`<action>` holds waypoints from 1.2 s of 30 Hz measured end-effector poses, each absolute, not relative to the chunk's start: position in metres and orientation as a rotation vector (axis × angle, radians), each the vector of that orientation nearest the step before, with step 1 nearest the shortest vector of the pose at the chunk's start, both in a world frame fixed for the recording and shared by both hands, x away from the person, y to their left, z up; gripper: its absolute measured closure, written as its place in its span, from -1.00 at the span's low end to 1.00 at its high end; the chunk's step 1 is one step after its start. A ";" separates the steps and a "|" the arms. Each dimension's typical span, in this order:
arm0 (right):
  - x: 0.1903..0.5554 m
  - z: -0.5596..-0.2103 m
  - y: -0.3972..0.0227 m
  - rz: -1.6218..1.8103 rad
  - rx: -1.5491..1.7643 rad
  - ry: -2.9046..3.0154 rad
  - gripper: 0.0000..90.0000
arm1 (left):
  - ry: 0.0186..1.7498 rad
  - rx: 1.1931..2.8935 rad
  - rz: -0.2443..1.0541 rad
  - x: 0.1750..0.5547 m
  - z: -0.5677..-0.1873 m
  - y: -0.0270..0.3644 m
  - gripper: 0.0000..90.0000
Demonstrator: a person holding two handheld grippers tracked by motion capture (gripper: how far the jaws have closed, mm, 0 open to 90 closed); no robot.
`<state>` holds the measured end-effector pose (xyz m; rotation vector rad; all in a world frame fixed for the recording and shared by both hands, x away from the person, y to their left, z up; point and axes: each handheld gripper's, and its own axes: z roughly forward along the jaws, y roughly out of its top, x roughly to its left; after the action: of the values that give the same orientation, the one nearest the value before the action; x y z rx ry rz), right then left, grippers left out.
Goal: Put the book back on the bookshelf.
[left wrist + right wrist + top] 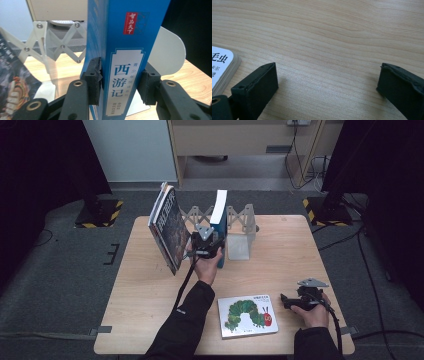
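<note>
Two books stand in the white expanding rack toward twelve o'clock on the tabletop: a blue book held upright, and a dark-covered book leaning steeply at about ten o'clock of it. The left gripper has its jaws pinching the blue book across the spine, pads pressed on both covers low down. The right gripper rests at four o'clock on the tabletop, jaws spread wide over bare wood, with the caterpillar picture book lying flat just at nine o'clock of it.

The main risk, as I judge it, is the low grip: the tall blue book could pivot between the pads and tip sideways, especially against the white end plate behind it. If released before it sits firmly between the rack's supports, it may topple. The leaning dark book looks unstable too; a nudge from the left hand or the rack flexing could send it sliding down onto the tabletop.
</note>
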<state>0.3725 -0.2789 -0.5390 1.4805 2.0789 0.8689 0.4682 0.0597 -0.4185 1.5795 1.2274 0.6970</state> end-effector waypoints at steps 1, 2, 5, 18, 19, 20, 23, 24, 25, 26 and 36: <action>0.373 -0.539 -0.279 0.868 1.478 2.081 -0.93 | 1.222 1.581 0.698 0.468 -0.419 0.058 0.28; 0.373 -0.539 -0.279 0.869 1.481 2.079 -0.93 | 1.218 1.583 0.700 0.469 -0.419 0.056 0.26; 0.373 -0.539 -0.279 0.869 1.479 2.081 -0.93 | 1.201 1.586 0.699 0.469 -0.420 0.054 0.23; 0.373 -0.539 -0.279 0.871 1.480 2.082 -0.95 | 1.105 1.610 0.664 0.465 -0.420 0.062 0.13; 0.373 -0.539 -0.279 0.871 1.480 2.082 -0.94 | 1.089 1.612 0.670 0.463 -0.419 0.063 0.13; 0.373 -0.539 -0.279 0.873 1.482 2.082 -0.95 | 1.078 1.616 0.669 0.460 -0.417 0.065 0.12; 0.373 -0.539 -0.279 0.873 1.480 2.083 -0.95 | 1.046 1.623 0.643 0.449 -0.413 0.073 0.08; 0.373 -0.539 -0.279 0.873 1.482 2.083 -0.95 | 1.035 1.627 0.640 0.446 -0.411 0.075 0.07; 0.373 -0.539 -0.279 0.873 1.481 2.083 -0.95 | 1.028 1.631 0.641 0.443 -0.410 0.077 0.06; 0.373 -0.539 -0.279 0.873 1.482 2.083 -0.95 | 1.017 1.640 0.632 0.438 -0.409 0.081 0.04; 0.370 -0.531 -0.280 0.906 1.507 2.058 -0.56 | 1.000 1.715 0.534 0.403 -0.414 0.106 -0.05</action>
<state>0.3701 -0.2796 -0.5313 1.5075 2.0580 0.9058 0.4032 0.1063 -0.4141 1.7151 1.0005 0.5341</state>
